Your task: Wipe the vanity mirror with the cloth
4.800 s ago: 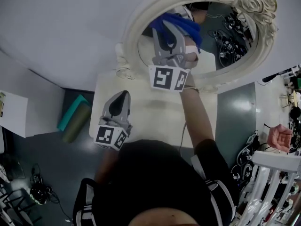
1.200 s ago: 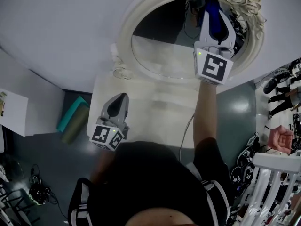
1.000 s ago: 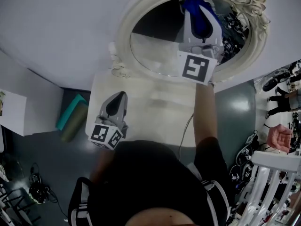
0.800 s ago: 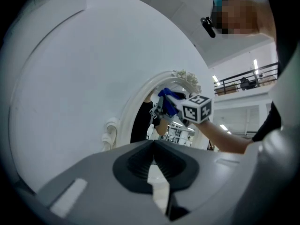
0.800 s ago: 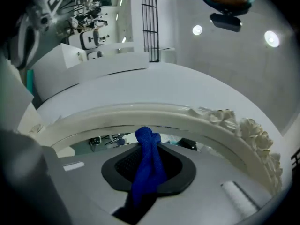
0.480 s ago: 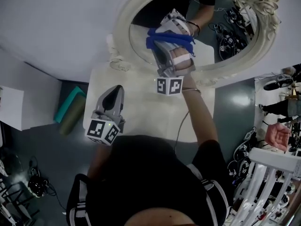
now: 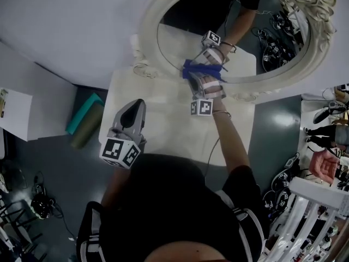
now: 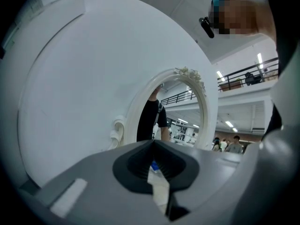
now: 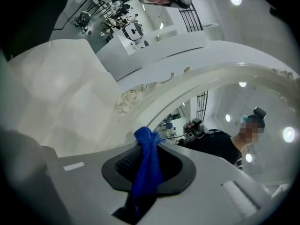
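Since half a second ago, the right gripper (image 7: 197, 73) has slid down to the lower edge of the oval vanity mirror (image 7: 180, 37). Its jaws pinch a bunched blue cloth (image 7: 203, 67), held to the glass for wiping. The left gripper (image 7: 136, 107), jaws pressed together and empty, waits idle above the white dressing table (image 7: 163, 108).

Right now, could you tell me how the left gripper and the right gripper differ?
The right gripper's fingers clamp a blue cloth; the left gripper's fingers are shut on nothing. The right gripper is at the vanity mirror's lower glass; the left gripper hangs back over the white table. Both are shut.
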A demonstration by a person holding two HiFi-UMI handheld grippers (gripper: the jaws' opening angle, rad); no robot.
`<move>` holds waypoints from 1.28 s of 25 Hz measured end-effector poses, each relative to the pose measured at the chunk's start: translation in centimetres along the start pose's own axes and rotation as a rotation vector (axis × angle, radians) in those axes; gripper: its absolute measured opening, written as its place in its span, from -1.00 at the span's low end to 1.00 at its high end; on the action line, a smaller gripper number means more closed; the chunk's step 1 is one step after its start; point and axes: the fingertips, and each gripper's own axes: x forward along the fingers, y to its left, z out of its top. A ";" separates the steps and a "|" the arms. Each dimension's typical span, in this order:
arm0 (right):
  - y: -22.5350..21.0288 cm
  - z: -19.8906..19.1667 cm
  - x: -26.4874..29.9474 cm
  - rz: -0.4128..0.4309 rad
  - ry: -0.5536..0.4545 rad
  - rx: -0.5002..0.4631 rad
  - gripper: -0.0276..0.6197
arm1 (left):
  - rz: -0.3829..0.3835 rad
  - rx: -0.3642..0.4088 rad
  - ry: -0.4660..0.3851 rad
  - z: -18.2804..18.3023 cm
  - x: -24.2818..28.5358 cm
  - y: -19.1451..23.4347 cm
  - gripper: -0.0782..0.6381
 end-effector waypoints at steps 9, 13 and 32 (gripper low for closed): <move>3.9 -3.3 -0.2 0.112 0.020 0.221 -0.74 | 0.011 0.000 0.024 -0.9 -0.4 -0.5 -0.75; 4.3 -4.2 -0.6 0.137 0.033 0.278 -0.74 | -0.005 0.008 0.029 -0.8 -0.1 -1.5 -0.75; -23.0 -11.2 -25.3 -1.089 -0.585 1.657 -0.73 | -0.171 0.017 -0.005 0.3 2.9 -4.7 -0.75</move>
